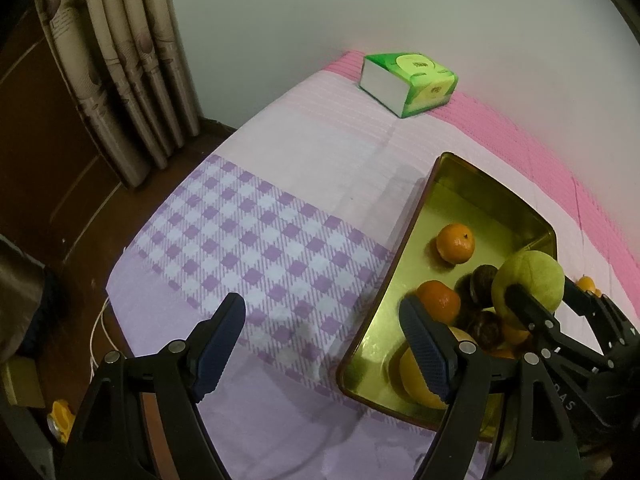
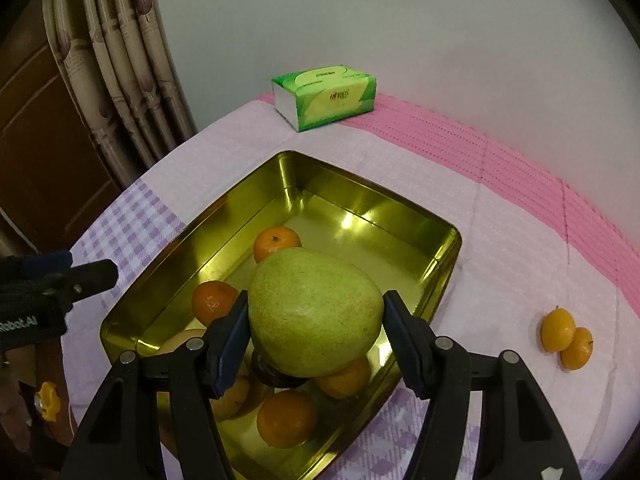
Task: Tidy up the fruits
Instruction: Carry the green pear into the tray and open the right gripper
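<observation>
The right tool (image 2: 314, 322) is gripping a large green pear (image 2: 312, 312) between its two pads, holding it over the gold tin (image 2: 400, 204) — low above the fruit already lying inside, which suggests the pear is about to be set down with them. The grip is sitting across the pear's widest part, probably because a fruit this round and smooth would slip out of a narrower hold.

In the tin are several oranges (image 2: 277, 242) and a couple of dark, round fruits (image 1: 482, 280) crowded at the near end; the far end is bare, so there is room to place the pear there without stacking.

The left tool (image 1: 320, 344) is hanging beside the tin over the checked cloth (image 1: 248, 232), its jaws standing apart with nothing between them — likely waiting its turn.

Two more oranges (image 2: 566, 338) are lying touching each other on the surface well to the right of the tin, still to be gathered. A green tissue pack (image 2: 324, 98) is sitting near the wall, out of the way.
</observation>
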Tool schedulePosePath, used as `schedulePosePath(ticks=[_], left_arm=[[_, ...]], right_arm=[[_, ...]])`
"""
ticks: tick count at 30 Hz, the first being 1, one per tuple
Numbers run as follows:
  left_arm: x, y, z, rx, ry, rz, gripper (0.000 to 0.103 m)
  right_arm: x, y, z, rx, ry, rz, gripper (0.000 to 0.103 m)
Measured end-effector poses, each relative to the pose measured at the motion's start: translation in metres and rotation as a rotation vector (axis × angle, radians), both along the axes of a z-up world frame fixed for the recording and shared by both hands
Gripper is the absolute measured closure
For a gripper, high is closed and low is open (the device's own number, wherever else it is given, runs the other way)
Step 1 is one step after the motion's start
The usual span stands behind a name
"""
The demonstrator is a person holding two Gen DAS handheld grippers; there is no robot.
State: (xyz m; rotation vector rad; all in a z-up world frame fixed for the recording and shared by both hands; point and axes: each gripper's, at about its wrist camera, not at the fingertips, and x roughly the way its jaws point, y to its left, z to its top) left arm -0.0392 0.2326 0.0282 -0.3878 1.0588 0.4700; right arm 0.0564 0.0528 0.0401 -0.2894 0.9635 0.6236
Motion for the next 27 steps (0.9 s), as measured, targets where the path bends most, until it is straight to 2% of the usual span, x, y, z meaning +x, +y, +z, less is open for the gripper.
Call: schedulePosePath(ticks=[20,27], left_arm=[[0.001,-0.001,-0.002,-0.006,0.005,-0.003,0.024],[0.002,-0.002,-0.003,-0.005,0.006,-0.004,0.024]], right_arm=[[-0.007,0.003,0.000,0.007,0.025,0.013,0.040],[-0.012,-0.001,0.015,0.054,-0.022,0.011,0.031]])
